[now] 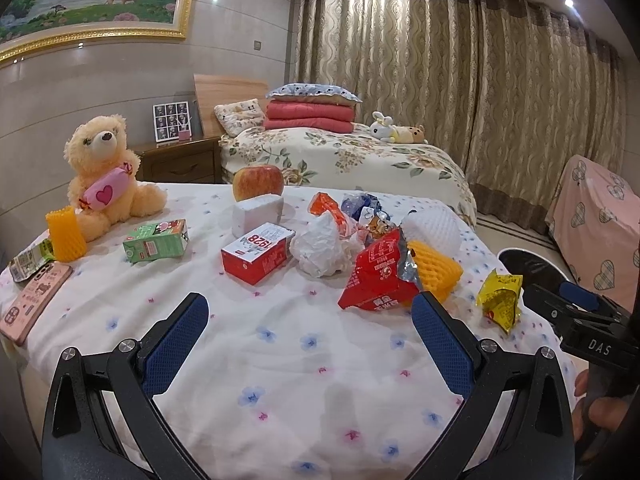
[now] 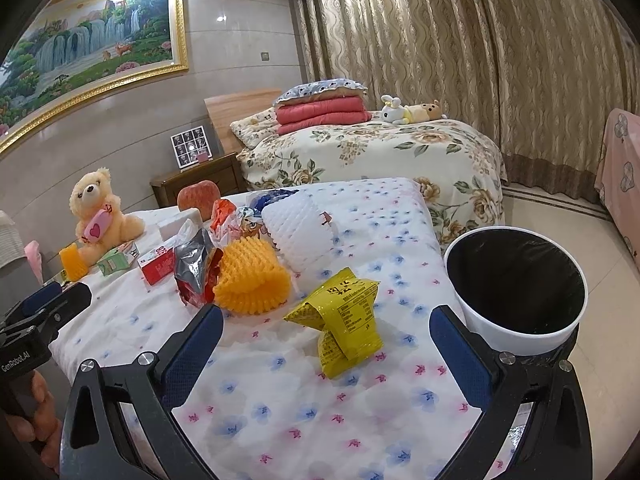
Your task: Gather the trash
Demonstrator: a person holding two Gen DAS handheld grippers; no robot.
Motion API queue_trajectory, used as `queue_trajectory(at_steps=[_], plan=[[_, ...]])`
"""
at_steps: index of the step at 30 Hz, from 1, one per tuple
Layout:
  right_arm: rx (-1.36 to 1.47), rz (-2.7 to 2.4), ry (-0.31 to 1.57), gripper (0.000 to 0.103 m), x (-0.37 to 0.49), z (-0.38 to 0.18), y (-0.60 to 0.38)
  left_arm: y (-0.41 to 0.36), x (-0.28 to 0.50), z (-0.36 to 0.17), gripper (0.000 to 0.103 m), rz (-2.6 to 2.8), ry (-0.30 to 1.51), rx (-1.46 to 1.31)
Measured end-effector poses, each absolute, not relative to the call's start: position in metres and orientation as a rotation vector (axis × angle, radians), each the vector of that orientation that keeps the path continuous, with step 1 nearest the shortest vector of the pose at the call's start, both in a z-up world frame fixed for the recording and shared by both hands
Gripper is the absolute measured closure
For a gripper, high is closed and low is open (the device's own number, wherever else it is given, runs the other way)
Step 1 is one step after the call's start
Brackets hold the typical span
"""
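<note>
Trash untouched: yellow wrapper (image 2: 344, 320), red packet (image 1: 376, 276), foam nets on bed; bin (image 2: 516, 292) looks empty; left gripper (image 1: 308, 328) and right gripper (image 2: 326, 344) wide open, holding nothing.

The near part of the bedspread (image 1: 280, 360) lies bare in front of the wide-spread left gripper (image 1: 310, 320), so a pass across the near edge meets nothing. Farther in, a red carton (image 1: 256, 254), crumpled white paper (image 1: 320, 248), a red wrapper (image 1: 378, 276) and an orange foam net (image 1: 434, 270) crowd the middle. The yellow wrapper (image 2: 344, 326) lies alone near the right edge, between the parted fingers of the right gripper (image 2: 326, 328), with bare cloth around it. The white bin (image 2: 516, 292) stands open-topped just off that edge.
</note>
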State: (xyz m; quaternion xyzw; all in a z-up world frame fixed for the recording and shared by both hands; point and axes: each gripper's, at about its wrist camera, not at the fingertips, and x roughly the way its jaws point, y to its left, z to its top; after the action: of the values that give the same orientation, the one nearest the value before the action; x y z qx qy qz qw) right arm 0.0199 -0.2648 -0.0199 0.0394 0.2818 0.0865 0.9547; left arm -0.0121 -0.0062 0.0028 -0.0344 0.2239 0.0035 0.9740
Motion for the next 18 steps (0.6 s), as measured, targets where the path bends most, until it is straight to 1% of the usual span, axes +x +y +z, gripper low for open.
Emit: queue_trajectory(at_steps=[18], plan=[[0.086,0.181,0.573,0.0,0.0191,-0.019,-0.2655,-0.0067,-0.012,0.0029,0.0,0.007,0.453,-0.07]])
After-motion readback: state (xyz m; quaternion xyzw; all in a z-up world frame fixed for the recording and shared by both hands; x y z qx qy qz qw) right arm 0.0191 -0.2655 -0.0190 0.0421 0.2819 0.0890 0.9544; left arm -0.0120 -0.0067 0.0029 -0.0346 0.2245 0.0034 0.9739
